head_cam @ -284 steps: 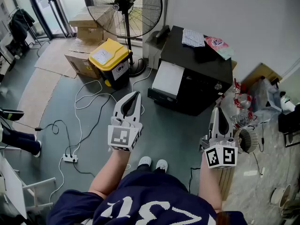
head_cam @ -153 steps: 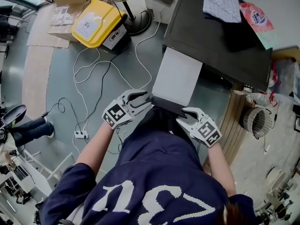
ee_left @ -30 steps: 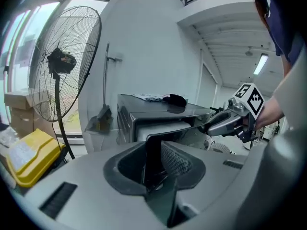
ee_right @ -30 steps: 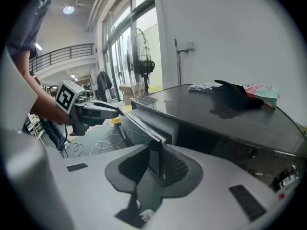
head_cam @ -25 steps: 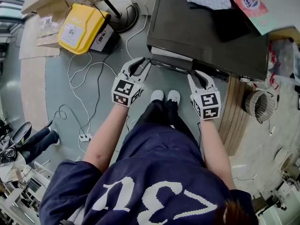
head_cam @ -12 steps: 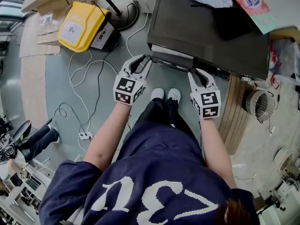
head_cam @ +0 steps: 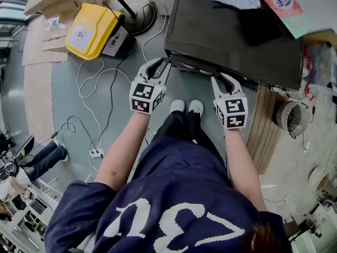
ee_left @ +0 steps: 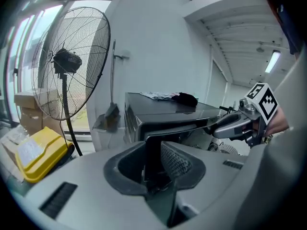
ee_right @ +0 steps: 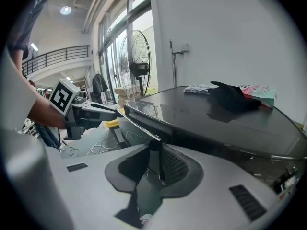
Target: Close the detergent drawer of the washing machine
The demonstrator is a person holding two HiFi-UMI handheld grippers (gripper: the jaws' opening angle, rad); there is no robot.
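The detergent drawer (head_cam: pixel 196 68) has slid nearly flush into the washing machine (head_cam: pixel 231 36). Its front edge sits between the jaws of the left gripper (head_cam: pixel 161 64) and right gripper (head_cam: pixel 220 79), each seemingly clamped on it.

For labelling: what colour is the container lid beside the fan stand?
Yellow; the lid shows best in the head view.

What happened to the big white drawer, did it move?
Yes. The drawer slid into the washing machine: earlier it stuck far out over the floor, now its front sits nearly flush under the machine's top edge.
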